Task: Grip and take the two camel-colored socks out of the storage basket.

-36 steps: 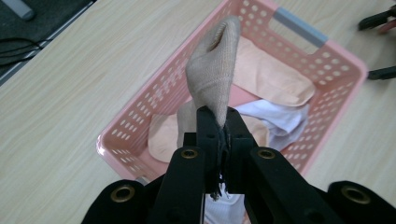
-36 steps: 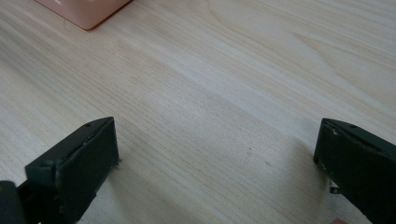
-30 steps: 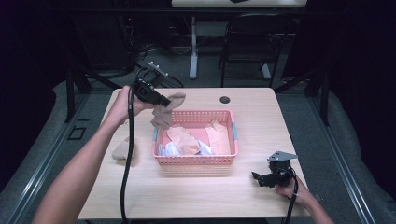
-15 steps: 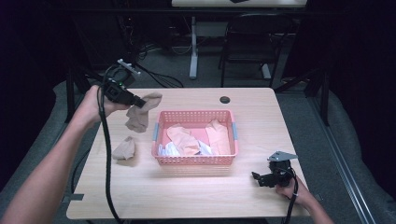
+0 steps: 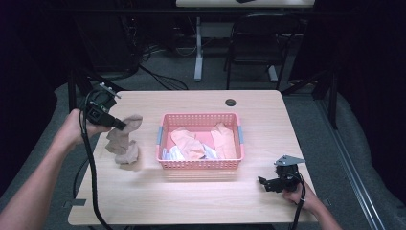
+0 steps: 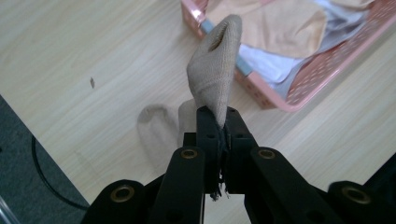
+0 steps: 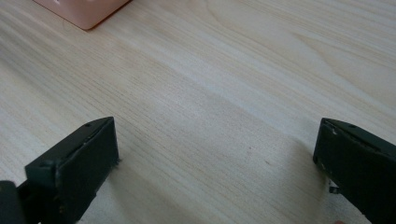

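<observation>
High view: the left gripper [image 5: 119, 125] clamps a tan knit sock [image 5: 125, 129] left of the pink plastic mesh basket [image 5: 165, 139] (another tan sock [image 5: 125, 152] lies beneath). Left gripper view: jaws pinched tight on the sock's edge. Right gripper view: the right gripper [image 7: 215, 158] rests wide open over the light wooden table [image 7: 224, 84]

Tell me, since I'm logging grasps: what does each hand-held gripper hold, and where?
The left hand-held gripper pinches a tan sock at its edge. The right hand-held gripper holds nothing, its jaws open.
</observation>
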A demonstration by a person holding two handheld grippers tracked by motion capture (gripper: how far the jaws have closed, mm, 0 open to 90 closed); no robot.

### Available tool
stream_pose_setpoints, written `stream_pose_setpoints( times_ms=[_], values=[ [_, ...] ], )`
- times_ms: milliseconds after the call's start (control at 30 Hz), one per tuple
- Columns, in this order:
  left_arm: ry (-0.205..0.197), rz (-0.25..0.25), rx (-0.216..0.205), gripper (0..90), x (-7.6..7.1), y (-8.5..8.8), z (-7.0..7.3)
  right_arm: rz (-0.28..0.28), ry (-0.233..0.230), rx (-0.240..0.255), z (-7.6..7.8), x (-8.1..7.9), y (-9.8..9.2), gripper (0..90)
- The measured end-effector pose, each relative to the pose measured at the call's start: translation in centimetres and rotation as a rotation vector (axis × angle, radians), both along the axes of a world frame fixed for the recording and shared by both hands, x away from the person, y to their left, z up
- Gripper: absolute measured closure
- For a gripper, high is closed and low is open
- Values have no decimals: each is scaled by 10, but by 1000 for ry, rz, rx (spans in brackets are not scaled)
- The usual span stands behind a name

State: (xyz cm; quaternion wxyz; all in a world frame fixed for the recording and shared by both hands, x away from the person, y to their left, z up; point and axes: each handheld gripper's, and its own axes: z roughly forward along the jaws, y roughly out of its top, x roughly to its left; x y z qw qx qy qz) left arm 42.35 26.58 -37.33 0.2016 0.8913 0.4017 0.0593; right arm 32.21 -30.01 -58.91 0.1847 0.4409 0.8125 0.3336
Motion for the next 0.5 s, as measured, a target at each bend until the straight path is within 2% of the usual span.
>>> stream_pose_setpoints(
  times_ms=[133, 333, 433, 500],
  values=[
    [53, 29, 26, 872, 5, 2, -33, -3, -1, 2, 0, 0, 0, 0],
    [93, 70, 62, 869, 15, 1, -79, -3, -1, 3, 0, 0, 0, 0],
    [107, 84, 95, 870, 22, 2, -96, -4, -1, 3, 0, 0, 0, 0],
    [116, 110, 78, 869, 26, 4, -102, -8, -6, 11, -1, 0, 1, 0]
  ],
)
